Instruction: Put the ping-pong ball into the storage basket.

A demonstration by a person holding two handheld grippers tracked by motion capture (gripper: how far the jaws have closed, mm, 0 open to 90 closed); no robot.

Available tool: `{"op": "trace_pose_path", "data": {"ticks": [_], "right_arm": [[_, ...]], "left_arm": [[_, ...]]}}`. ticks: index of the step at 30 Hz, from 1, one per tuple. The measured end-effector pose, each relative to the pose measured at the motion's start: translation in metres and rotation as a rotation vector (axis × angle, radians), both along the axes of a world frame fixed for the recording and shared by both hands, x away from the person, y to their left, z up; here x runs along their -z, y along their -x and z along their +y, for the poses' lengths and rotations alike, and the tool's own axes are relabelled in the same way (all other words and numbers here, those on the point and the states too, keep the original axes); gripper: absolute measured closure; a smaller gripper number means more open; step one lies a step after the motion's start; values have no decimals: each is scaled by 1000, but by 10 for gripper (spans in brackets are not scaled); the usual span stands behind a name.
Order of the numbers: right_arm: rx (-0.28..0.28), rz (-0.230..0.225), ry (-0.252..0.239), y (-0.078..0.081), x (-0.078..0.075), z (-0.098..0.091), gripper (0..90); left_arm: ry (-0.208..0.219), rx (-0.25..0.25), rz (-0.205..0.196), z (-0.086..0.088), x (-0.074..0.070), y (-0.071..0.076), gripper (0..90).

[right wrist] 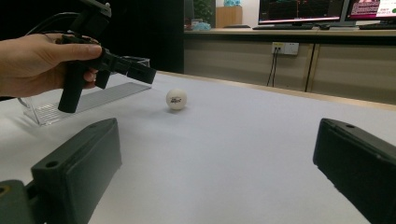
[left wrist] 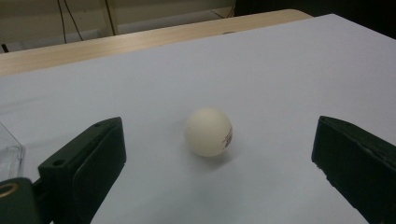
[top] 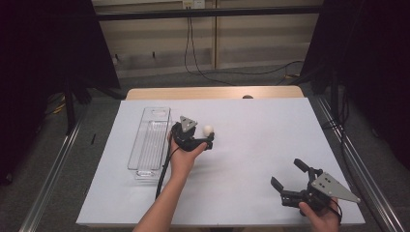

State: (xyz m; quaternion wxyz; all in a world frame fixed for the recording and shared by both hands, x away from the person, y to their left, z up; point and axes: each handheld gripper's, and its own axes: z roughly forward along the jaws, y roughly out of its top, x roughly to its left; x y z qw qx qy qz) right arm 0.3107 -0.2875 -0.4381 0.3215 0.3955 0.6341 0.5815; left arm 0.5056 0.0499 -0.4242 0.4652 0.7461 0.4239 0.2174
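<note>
A white ping-pong ball [top: 208, 129] with small print lies on the white sheet, a little left of the table's middle. My left gripper [top: 205, 136] is open just short of it. In the left gripper view the ball [left wrist: 208, 132] rests on the sheet between and slightly beyond the two black fingers [left wrist: 88, 163], touching neither. My right gripper [top: 288, 174] is open near the front right corner and holds nothing. From the right gripper view the ball [right wrist: 176, 99] sits far ahead, with the left gripper [right wrist: 112, 65] and its hand beside it.
A long clear plastic tray [top: 150, 140] lies on the sheet just left of the left hand, also visible as the tray [right wrist: 84, 100]. The wooden table edge [top: 212, 92] runs along the back. Cables hang on the far wall.
</note>
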Motion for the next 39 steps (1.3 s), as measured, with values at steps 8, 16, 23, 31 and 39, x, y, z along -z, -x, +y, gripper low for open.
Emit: {"op": "trace_pose_path", "data": {"ticks": [8,16,23,31,39], "right_arm": [[-8,0,3,0,0,0,6],[-8,-1,-2,0,0,0,5],[-1,-1,-5,0,0,0,5],[-10,-1,-3,0,0,-1,6],[-7,-5,-3,0,0,-1,6]], "left_arm": [[-8,-8,10,-2,3,-2,32],[-3,-9,17,-3,5,-4,33],[-9,-4,29,-7,1,-7,31],[-19,-15,44,-8,5,-12,31],[-18,-4,41,-11,4,-13,31]]}}
